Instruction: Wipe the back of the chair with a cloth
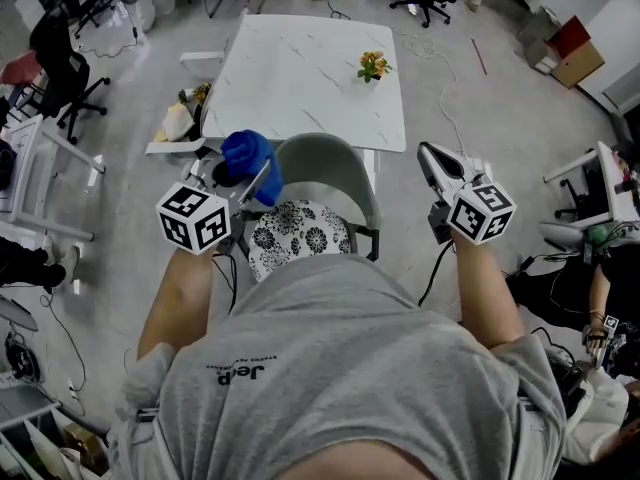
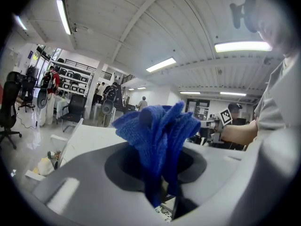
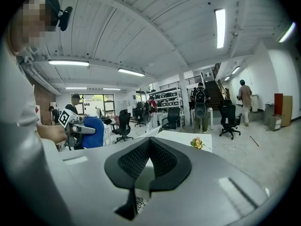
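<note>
Pinching a bunched blue cloth (image 2: 157,131) tight in the left gripper (image 2: 162,175), held at the upper left edge of the grey-green chair back (image 1: 325,163); contact not clear. Pressed shut on nothing at the right gripper (image 3: 149,142), tips together, just off the chair's right side. Showing a floral seat cushion (image 1: 300,236) below the back. Standing against a white marbled table (image 1: 290,88). Carrying only a small bunch of orange flowers (image 1: 373,65), pot too small to make out.
</note>
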A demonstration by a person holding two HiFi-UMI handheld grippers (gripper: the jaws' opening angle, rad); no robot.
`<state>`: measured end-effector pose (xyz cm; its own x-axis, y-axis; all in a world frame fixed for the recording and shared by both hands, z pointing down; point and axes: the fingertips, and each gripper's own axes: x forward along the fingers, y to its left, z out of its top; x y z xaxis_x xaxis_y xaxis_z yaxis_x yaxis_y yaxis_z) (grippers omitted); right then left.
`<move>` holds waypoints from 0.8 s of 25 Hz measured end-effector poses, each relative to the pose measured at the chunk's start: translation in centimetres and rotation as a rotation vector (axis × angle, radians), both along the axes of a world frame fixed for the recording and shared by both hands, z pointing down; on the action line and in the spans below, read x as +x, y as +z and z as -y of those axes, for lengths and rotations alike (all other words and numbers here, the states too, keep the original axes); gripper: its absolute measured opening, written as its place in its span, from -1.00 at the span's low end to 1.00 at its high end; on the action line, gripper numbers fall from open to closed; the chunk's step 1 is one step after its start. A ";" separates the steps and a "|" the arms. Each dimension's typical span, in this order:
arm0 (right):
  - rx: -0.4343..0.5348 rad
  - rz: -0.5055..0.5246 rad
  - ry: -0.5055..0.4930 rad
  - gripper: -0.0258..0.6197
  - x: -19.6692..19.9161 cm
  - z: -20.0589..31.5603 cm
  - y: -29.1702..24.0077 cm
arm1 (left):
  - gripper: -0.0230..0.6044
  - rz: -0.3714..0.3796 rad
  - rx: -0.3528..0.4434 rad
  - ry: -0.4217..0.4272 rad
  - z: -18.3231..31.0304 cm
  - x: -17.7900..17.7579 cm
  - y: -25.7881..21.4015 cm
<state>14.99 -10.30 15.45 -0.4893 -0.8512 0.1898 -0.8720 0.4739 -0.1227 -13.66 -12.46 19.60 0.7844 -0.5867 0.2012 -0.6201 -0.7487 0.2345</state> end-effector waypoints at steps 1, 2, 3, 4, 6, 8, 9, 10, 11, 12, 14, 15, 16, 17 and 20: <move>-0.001 0.000 0.000 -0.93 0.0 0.1 -0.1 | -0.36 0.001 -0.002 0.001 0.0 0.0 0.0; -0.002 0.000 0.000 -0.93 -0.1 0.1 -0.1 | -0.36 0.001 -0.004 0.001 0.1 0.0 0.0; -0.002 -0.001 -0.002 -0.93 -0.2 0.1 -0.2 | -0.36 0.001 -0.007 0.002 0.1 0.0 0.0; -0.001 -0.002 -0.005 -0.93 -0.3 0.2 -0.3 | -0.36 0.000 -0.008 0.003 0.1 -0.1 0.0; 0.001 -0.008 -0.012 -0.93 -0.5 0.2 -0.4 | -0.36 -0.001 -0.007 0.005 0.0 0.0 -0.1; 0.006 -0.013 -0.017 -0.93 -0.6 0.1 -0.6 | -0.36 -0.001 -0.005 0.008 0.0 0.1 -0.2; 0.008 -0.013 -0.019 -0.93 -0.6 0.1 -0.6 | -0.36 -0.001 -0.004 0.008 -0.1 0.1 -0.2; 0.009 -0.013 -0.020 -0.93 -0.6 0.2 -0.6 | -0.36 -0.001 -0.003 0.008 -0.1 0.1 -0.2; 0.010 -0.012 -0.022 -0.93 -0.6 0.2 -0.6 | -0.36 -0.001 -0.002 0.009 0.0 0.1 -0.2; 0.011 -0.013 -0.025 -0.93 -0.7 0.3 -0.6 | -0.36 -0.001 -0.001 0.009 0.0 0.1 -0.2; 0.012 -0.019 -0.031 -0.93 -0.7 0.4 -0.6 | -0.36 0.001 -0.001 0.010 0.0 0.2 -0.3; 0.012 -0.022 -0.033 -0.93 -0.7 0.5 -0.7 | -0.36 0.003 -0.001 0.011 0.1 0.1 -0.3; 0.011 -0.023 -0.036 -0.93 -0.8 0.6 -0.8 | -0.36 0.004 -0.002 0.011 0.1 0.1 -0.4; 0.011 -0.023 -0.038 -0.93 -0.8 0.7 -0.9 | -0.36 0.004 -0.002 0.010 0.2 0.0 -0.5; 0.011 -0.022 -0.045 -0.93 -1.1 1.0 -1.1 | -0.36 0.002 -0.003 0.007 0.3 -0.2 -0.7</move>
